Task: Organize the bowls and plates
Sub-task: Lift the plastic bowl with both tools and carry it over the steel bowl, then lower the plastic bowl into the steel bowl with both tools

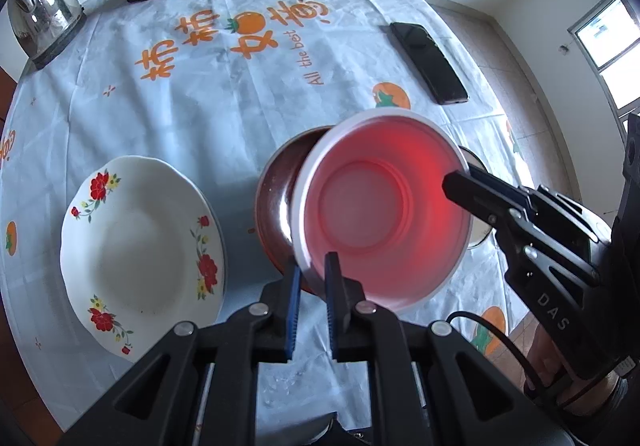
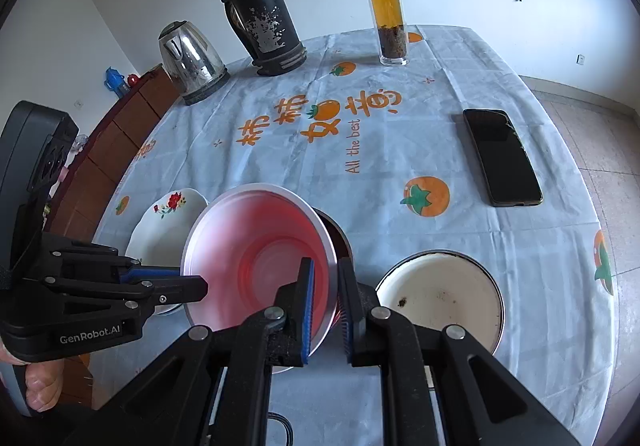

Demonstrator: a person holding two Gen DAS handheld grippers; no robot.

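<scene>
We've got the red bowl (image 1: pixel 384 213) pinched at its rim by both claws, left gripper (image 1: pixel 314 270) & right gripper (image 2: pixel 326 286), mid-carry; next, we'd say, lower it level into the brown bowl (image 1: pixel 280 201) just beyond the left claw.

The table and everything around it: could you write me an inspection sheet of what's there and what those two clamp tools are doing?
Surface: round table, white cloth printed with orange fruit.
Job's things: red bowl held tilted over brown bowl; flowered plate; white bowl.
Clutter: kettle, flask, tea bottle, phone.
Grippers: left gripper and right gripper each shut on the red bowl's rim.
Cables: black cable.
Surroundings: wooden cabinet, window.
</scene>
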